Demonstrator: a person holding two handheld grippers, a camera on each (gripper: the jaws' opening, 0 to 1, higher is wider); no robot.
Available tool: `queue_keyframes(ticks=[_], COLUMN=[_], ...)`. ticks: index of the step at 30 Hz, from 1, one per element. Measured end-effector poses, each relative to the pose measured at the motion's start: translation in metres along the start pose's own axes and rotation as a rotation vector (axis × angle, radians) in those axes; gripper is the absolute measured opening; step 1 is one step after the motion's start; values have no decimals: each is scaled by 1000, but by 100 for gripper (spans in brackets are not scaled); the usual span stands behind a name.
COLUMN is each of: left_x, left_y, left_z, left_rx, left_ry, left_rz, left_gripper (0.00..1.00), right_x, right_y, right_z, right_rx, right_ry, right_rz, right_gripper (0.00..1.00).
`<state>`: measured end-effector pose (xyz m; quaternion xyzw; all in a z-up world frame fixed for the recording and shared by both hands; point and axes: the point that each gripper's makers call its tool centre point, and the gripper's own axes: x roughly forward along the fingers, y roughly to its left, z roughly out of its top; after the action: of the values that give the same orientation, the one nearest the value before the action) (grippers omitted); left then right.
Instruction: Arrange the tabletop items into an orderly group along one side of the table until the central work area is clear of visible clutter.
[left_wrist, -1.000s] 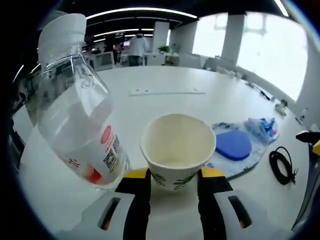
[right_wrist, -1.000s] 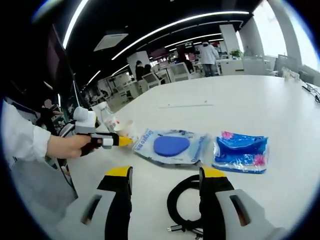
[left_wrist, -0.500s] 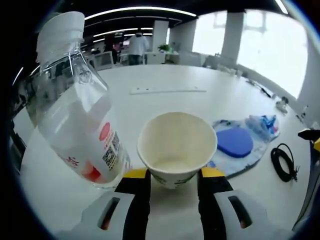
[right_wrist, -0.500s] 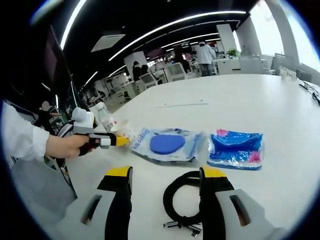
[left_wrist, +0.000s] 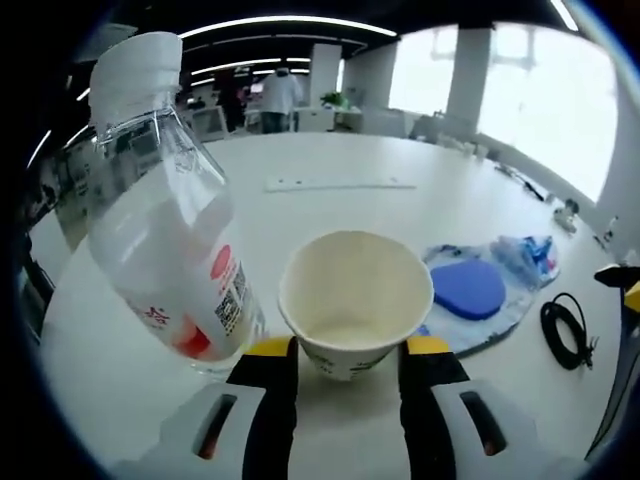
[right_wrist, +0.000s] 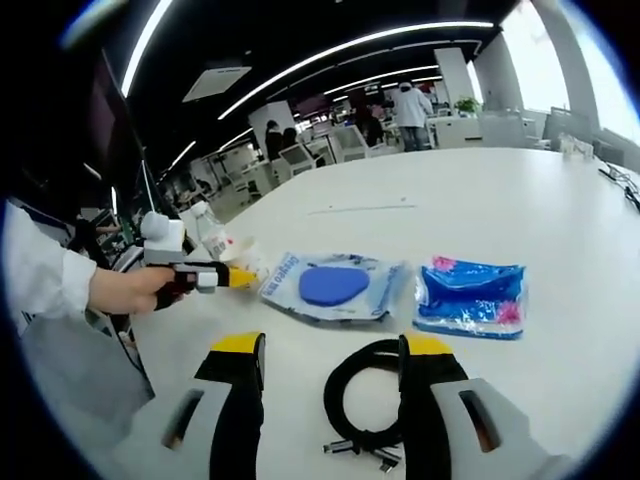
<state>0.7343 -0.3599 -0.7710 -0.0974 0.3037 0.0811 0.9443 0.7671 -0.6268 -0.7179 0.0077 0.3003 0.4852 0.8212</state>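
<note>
Nearest, left gripper (left_wrist: 347, 362) jaws pinch base of paper cup (left_wrist: 352, 300), cup upright and empty, on white table (left_wrist: 330, 210). Water bottle (left_wrist: 165, 215) just left of cup, white cap on, leaning in view. Beyond cup to right: blue pad in clear bag (left_wrist: 470, 292), then blue packet (left_wrist: 525, 255); black cable (left_wrist: 567, 333) coiled near right edge.

Right gripper (right_wrist: 330, 390) jaws spread wide, holding nothing; cable coil (right_wrist: 365, 405) between them on table. Past it, pad bag (right_wrist: 335, 287) and blue packet (right_wrist: 472, 298) side by side. Far left, person's hand (right_wrist: 125, 291) holds left gripper at cup, bottle beside.
</note>
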Motion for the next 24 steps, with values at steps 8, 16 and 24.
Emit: queue_keyframes(ticks=[8,16,24], left_x=[-1,-16,-31], left_y=[3,-5,-8], left_z=[0,2,4], left_rx=[23,65,90], left_ry=[-15,-31,-39], left_rz=[-1,3,8], left_gripper=[38,43,47], right_x=[-2,-4,-8], right_y=[-2,-2,-6], right_z=[-6,-4,-3], right_rx=[4,1,1], right_ry=[12,3,-5], right_rz=[-1,-2,-6], right_gripper=[51,51,52])
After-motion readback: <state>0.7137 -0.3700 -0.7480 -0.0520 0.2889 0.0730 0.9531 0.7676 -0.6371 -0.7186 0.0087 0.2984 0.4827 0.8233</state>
